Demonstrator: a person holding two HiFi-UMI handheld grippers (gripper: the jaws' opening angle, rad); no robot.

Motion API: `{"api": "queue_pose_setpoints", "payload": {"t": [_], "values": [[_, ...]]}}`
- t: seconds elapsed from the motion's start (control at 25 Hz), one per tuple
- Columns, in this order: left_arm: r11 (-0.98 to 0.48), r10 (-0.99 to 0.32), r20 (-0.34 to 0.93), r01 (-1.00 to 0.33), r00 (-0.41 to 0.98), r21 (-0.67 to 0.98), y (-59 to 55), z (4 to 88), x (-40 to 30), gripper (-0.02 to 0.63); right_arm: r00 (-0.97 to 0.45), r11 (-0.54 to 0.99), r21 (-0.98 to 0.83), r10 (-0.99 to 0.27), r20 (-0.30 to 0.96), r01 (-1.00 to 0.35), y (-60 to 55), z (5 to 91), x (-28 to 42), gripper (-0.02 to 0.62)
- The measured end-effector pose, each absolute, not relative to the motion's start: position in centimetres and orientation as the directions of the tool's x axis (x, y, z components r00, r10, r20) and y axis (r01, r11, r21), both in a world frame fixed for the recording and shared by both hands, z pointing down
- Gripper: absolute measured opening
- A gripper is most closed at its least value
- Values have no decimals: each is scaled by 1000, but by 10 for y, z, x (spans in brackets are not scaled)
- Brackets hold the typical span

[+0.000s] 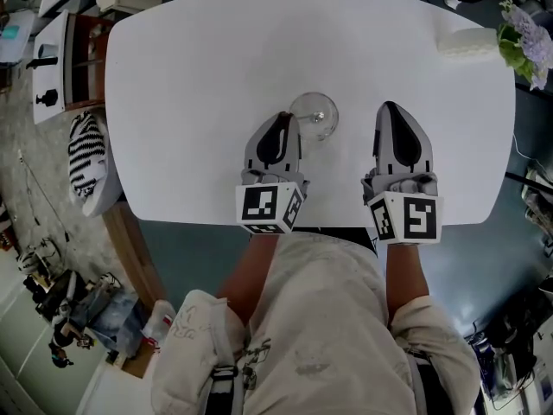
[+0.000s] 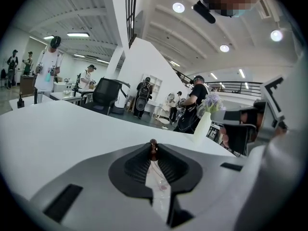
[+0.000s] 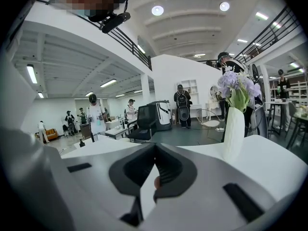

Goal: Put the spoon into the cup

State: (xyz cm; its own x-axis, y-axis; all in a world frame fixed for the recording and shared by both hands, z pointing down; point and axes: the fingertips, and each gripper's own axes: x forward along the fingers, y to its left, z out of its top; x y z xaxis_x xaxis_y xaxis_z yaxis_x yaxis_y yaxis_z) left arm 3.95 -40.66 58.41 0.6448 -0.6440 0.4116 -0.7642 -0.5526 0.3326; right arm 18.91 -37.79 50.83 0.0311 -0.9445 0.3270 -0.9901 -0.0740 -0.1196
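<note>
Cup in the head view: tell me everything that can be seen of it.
The cup is clear and round, glass by its look, with bright glints, seen from above and seemingly upright. It stands on the white table, close beside the tip of the left gripper; whether they touch cannot be told. Nothing shows inside it: the spoon sits in that gripper's jaws. Neither gripper view shows the cup.

One table (image 1: 173, 76), one clear cup (image 1: 313, 115), one spoon (image 2: 153, 148), one flower vase (image 1: 467, 43) at upper right, and two grippers: left gripper (image 1: 284, 116), right gripper (image 1: 389, 106).
</note>
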Motion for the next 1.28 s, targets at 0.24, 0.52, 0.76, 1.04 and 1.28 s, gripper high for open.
{"api": "queue_pose_setpoints", "payload": {"t": [0.24,0.52,0.76,1.04,1.28], "values": [[-558,-655,416,-775,631,297,-406,590,40,43,25,-69,-126,-947,321,-990,-378,509,189,-12],[-557,-662,425,-785,617,271,-404,590,35,102,26,-67,-125,-953,302,-990,-373,499,188,-12],[-559,-679,405,-789,612,255,-394,576,30,129,27,-62,-121,-962,272,-991,-358,486,186,-12],[-557,-719,352,-800,599,225,-375,535,26,129,12,-38,-110,-974,224,-993,-334,451,185,-12],[-546,-763,282,-813,582,199,-339,495,18,129,10,-24,-83,-986,164,-996,-292,418,187,-12]]}}
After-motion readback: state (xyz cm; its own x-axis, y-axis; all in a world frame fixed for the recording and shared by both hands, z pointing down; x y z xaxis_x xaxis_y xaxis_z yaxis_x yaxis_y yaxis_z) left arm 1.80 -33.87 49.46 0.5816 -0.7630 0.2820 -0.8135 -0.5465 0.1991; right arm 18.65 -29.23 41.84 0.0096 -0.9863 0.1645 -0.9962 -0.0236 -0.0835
